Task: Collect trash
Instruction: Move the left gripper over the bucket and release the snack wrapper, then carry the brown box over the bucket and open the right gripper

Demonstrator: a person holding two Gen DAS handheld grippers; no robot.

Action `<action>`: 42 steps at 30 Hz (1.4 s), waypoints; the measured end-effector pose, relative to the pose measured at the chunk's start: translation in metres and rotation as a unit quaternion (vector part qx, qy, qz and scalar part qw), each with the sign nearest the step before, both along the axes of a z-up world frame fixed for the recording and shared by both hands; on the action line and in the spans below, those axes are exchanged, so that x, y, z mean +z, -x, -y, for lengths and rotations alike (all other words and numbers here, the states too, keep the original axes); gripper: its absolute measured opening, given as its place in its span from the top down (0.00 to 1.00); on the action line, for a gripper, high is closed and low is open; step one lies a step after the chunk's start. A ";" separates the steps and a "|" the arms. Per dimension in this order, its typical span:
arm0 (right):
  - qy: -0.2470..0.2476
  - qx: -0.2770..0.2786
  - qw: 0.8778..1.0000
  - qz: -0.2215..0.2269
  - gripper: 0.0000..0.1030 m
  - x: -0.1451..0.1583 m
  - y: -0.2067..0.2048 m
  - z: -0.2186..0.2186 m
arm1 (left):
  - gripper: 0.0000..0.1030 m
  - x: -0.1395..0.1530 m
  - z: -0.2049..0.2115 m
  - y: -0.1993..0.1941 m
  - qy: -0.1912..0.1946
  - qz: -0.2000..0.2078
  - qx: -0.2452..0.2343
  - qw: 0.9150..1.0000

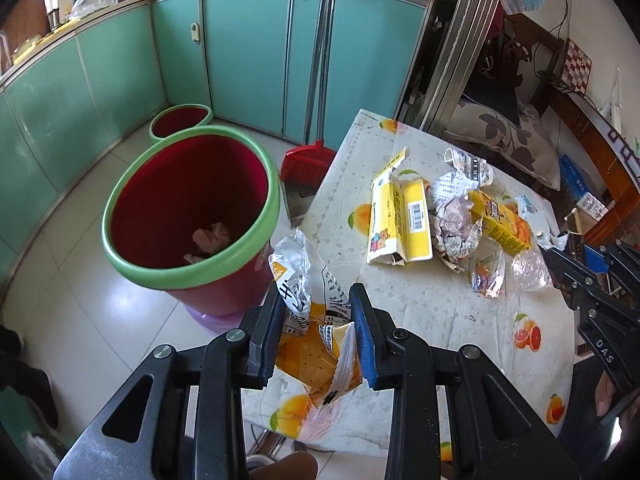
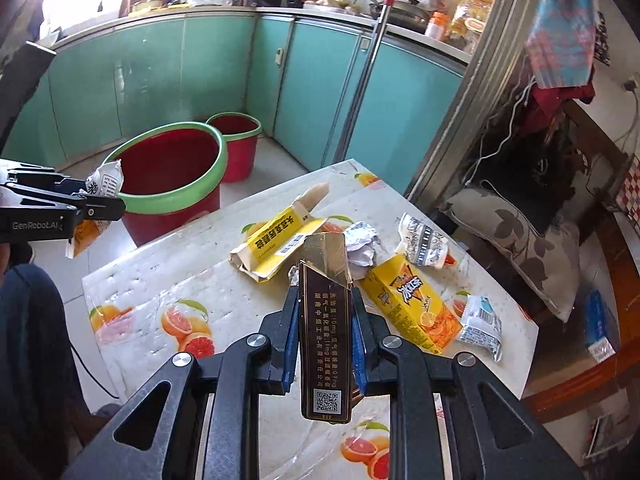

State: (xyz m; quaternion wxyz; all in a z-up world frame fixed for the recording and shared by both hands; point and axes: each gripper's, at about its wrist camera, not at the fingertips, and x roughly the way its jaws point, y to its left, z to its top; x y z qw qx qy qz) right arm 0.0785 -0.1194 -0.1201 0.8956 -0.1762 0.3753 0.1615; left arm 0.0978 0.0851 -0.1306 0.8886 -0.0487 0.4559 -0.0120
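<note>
While both grippers hold trash: the scene is a small kitchen with teal cabinets along the upper left of both views.
Left gripper [image 1: 316, 332]: its jaws stand narrow, pressed on a crumpled yellow and white snack wrapper [image 1: 310, 320], held over the table's near left corner, beside the bin.
Right gripper [image 2: 325, 344]: its jaws stand narrow, clamped on a dark brown cigarette box [image 2: 325, 332] with its lid flap open, lifted above the table.
Table [image 1: 432, 304]: its fruit-print cloth fills the centre and right; its left edge runs just beside the bin, and the cloth near the grippers is bare.
Trash on the table: a torn yellow carton [image 1: 398, 220], crumpled printed paper [image 1: 456, 220], a yellow drink box [image 2: 416, 308] and small plastic wrappers lie clustered toward the far right.
Large bin [image 1: 192, 272]: red inside with a green rim, on the floor at centre left; crumpled paper [image 1: 210, 240] lies at its bottom.
Small bin [image 1: 180, 120]: same colours, behind the large one; its contents cannot be seen.
Floor [image 1: 100, 312]: pale tiles lie open at the lower left.
Broom and dustpan [image 1: 306, 164]: red, leaning against the cabinets between bin and table.
</note>
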 end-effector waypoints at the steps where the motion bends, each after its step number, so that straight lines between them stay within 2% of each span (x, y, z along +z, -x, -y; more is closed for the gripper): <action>1: -0.009 -0.007 1.000 0.000 0.81 0.006 0.000 0.003 | 0.70 0.004 -0.003 -0.005 -0.002 0.005 0.002 1.000; 7: -0.043 -0.021 0.999 0.009 0.81 0.026 0.002 0.004 | 0.70 0.019 -0.045 -0.043 -0.015 0.025 0.047 0.998; 15: -0.056 -0.023 0.998 -0.001 0.81 0.024 -0.006 -0.016 | 0.68 0.006 -0.098 -0.099 -0.014 0.008 0.094 0.995; 17: -0.058 -0.023 0.998 -0.002 0.81 0.026 -0.011 -0.022 | 0.59 -0.002 -0.105 -0.109 -0.010 -0.001 0.096 0.995; 19: -0.061 -0.021 0.998 -0.003 0.81 0.028 -0.016 -0.029 | 0.56 -0.008 -0.110 -0.116 -0.012 -0.006 0.098 0.995; 20: -0.061 -0.019 0.998 -0.002 0.81 0.029 -0.019 -0.033 | 0.43 -0.011 -0.111 -0.119 -0.012 -0.009 0.099 0.995; 21: -0.062 -0.017 0.998 -0.003 0.81 0.029 -0.022 -0.037 | 0.21 -0.014 -0.113 -0.120 -0.009 -0.013 0.100 0.995; 22: -0.064 -0.014 0.998 -0.005 0.81 0.029 -0.025 -0.041 | 0.14 -0.016 -0.114 -0.120 -0.002 -0.015 0.101 0.995; 28: -0.083 0.015 0.996 -0.012 0.81 0.031 -0.046 -0.072 | 0.11 -0.017 -0.118 -0.106 -0.010 -0.008 0.110 0.994; 32: -0.103 0.055 0.993 -0.012 0.81 0.036 -0.066 -0.109 | 0.03 -0.015 -0.119 -0.081 -0.023 0.002 0.117 0.993; 35: -0.129 0.081 0.988 -0.021 0.81 0.038 -0.085 -0.137 | 0.03 -0.017 -0.121 -0.060 -0.027 0.002 0.121 0.992; 42: -0.131 0.140 0.981 -0.028 0.81 0.033 -0.116 -0.214 | 0.03 -0.026 -0.131 -0.011 -0.024 -0.009 0.132 0.991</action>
